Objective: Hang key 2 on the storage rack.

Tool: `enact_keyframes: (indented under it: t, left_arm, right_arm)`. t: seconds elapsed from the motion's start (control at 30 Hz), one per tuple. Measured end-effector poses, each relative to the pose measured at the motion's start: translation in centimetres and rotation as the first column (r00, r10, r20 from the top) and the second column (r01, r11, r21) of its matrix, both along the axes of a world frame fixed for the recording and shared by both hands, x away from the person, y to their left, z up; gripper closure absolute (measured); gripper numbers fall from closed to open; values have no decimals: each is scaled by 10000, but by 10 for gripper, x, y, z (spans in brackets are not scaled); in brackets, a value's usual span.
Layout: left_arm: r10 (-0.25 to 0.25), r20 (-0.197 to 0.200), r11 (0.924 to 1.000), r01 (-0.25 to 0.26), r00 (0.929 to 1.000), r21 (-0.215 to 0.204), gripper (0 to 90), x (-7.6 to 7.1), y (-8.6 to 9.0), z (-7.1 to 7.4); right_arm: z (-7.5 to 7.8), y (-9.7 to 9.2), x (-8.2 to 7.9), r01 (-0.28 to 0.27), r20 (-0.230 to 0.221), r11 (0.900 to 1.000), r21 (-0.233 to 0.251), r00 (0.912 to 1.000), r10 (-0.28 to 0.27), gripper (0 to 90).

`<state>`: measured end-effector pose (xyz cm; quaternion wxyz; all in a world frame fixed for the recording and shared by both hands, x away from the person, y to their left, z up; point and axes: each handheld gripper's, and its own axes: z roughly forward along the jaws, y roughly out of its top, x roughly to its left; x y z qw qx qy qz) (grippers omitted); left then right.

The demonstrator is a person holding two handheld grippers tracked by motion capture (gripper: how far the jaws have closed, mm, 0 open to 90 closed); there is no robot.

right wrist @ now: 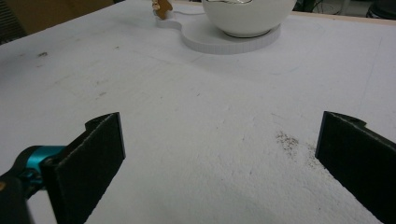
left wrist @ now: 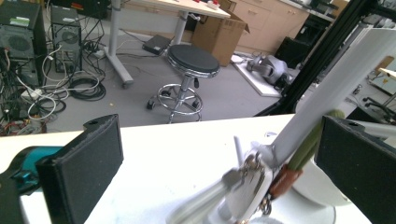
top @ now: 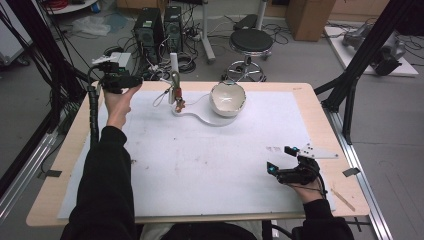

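The left hand-held gripper [top: 131, 80] hangs raised at the far left of the bench [top: 300, 107], jaws spread wide and holding nothing. In the left gripper view a bunch of keys [left wrist: 250, 179] sits between and just beyond the jaws, hung on a white post [left wrist: 327, 88] that leans toward 1 o'clock. From above, the keys [top: 177, 100] lie at 3 o'clock from that hand-held gripper, near it but apart, and a white bowl [top: 228, 99] on the same white stand is at 3 o'clock from them. The right hand-held gripper [top: 281, 159] rests low on the bench at 5 o'clock, wide open and empty, well apart from the stand. The step looks like the approach to the keys: next, the left hand-held gripper would need to ease in around them before closing
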<state>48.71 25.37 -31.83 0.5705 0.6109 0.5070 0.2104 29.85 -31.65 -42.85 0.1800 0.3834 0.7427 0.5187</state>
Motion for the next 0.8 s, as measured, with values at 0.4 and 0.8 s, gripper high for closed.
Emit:
enact_keyframes:
  t: [0.4, 0.8]
  left_arm:
    - [-263, -224, 9929, 287, 9994, 1156, 17, -43, 24, -17]
    - [-1128, -554, 9797, 1203, 9921, 1605, 17, -82, 30, -32]
  right_arm:
    - [-1, 0, 1, 27, -35, 9996, -286, 10000, -28, 5]
    - [-2, 2, 2, -5, -95, 9991, -428, 10000, 1, 5]
